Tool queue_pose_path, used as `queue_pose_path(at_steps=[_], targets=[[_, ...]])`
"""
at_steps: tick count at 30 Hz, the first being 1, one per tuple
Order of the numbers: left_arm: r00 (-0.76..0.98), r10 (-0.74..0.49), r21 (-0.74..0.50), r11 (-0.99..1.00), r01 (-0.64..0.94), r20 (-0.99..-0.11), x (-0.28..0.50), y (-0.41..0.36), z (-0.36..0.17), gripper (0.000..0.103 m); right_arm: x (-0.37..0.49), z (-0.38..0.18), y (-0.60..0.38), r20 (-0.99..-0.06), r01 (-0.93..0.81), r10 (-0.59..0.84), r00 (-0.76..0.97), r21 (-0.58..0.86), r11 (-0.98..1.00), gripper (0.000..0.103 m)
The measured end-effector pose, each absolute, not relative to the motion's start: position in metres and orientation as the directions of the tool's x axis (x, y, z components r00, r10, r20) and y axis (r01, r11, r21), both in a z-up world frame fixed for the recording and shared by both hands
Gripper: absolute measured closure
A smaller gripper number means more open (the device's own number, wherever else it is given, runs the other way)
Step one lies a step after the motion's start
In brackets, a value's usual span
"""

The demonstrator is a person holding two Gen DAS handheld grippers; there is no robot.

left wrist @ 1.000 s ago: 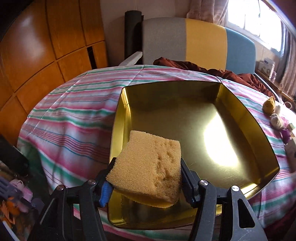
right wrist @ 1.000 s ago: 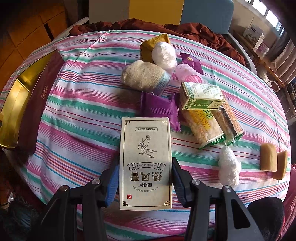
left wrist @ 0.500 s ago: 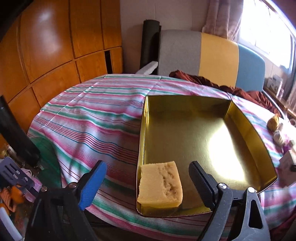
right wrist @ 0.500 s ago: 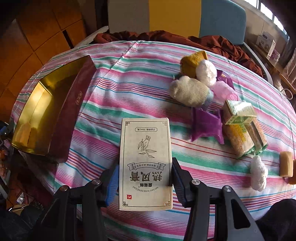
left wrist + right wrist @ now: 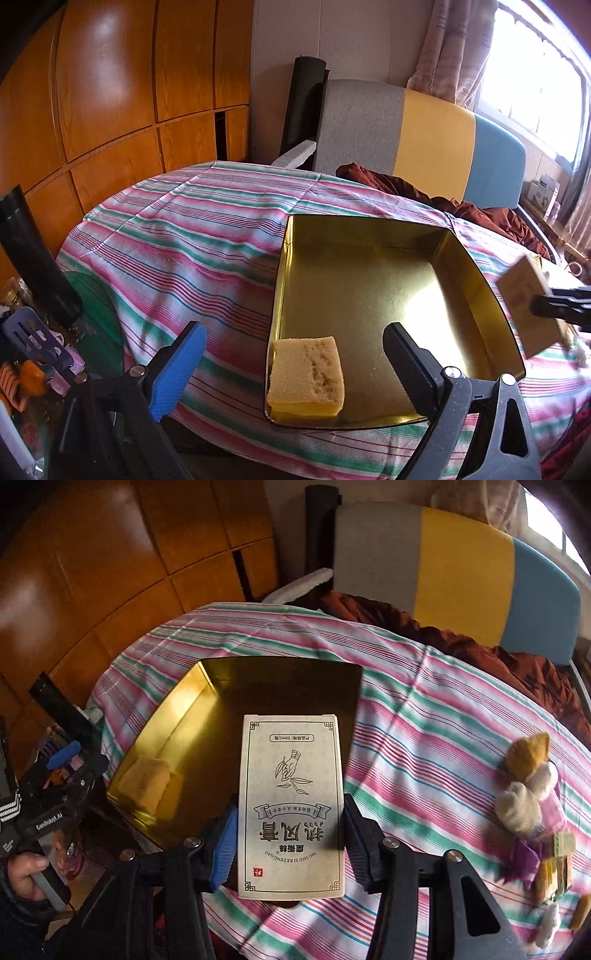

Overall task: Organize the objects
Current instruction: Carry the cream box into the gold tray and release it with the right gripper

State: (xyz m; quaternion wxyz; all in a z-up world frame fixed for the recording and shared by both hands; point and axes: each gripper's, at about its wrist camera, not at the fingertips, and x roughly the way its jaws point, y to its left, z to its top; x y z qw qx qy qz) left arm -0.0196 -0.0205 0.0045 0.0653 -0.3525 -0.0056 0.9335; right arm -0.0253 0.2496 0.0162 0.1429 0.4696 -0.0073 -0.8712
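A striped cloth [image 5: 207, 236] covers the table. The left gripper [image 5: 291, 365] has let go, jaws wide, so the sponge [image 5: 306, 371] now lies in the gold tin [image 5: 476, 280] between them. The right gripper [image 5: 288, 840] squeezes the box [image 5: 291, 805], now over the tin, likely next in.

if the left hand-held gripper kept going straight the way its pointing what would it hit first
Most likely the yellow sponge in the near corner of the gold tin tray. The left hand-held gripper is open, with the sponge lying between and just beyond its fingers, though depth is hard to judge through the fisheye.
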Motion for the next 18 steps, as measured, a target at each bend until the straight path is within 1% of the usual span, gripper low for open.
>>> queue_pose_path(at_steps=[6,11,13,16,18], targets=[[-0.740,0.103,-0.072,-0.995,-0.074,-0.665,-0.016,-0.037,0.000,0.006,-0.053,-0.007,0.189,-0.840,0.309,-0.288,-0.460,0.152,-0.939,0.051],[-0.744,0.076,-0.092,-0.996,-0.019,-0.664,-0.014,-0.056,-0.002,0.006,-0.070,-0.037,0.160,-0.870,0.276,-0.279,-0.407,0.173,-0.945,0.051],[-0.743,0.060,-0.095,-0.996,0.004,-0.666,-0.014,-0.063,-0.004,0.006,-0.073,-0.046,0.153,-0.881,0.261,-0.287,-0.376,0.196,-0.945,0.051],[-0.742,0.057,-0.106,-0.994,0.019,-0.668,-0.015,-0.070,-0.004,0.006,-0.072,-0.057,0.140,-0.878,0.280,-0.355,-0.321,0.269,-0.921,0.048],[-0.744,0.052,-0.104,-0.994,0.023,-0.666,-0.014,-0.071,-0.004,0.006,-0.069,-0.058,0.135,-0.873,0.292,-0.373,-0.315,0.285,-0.913,0.048]])
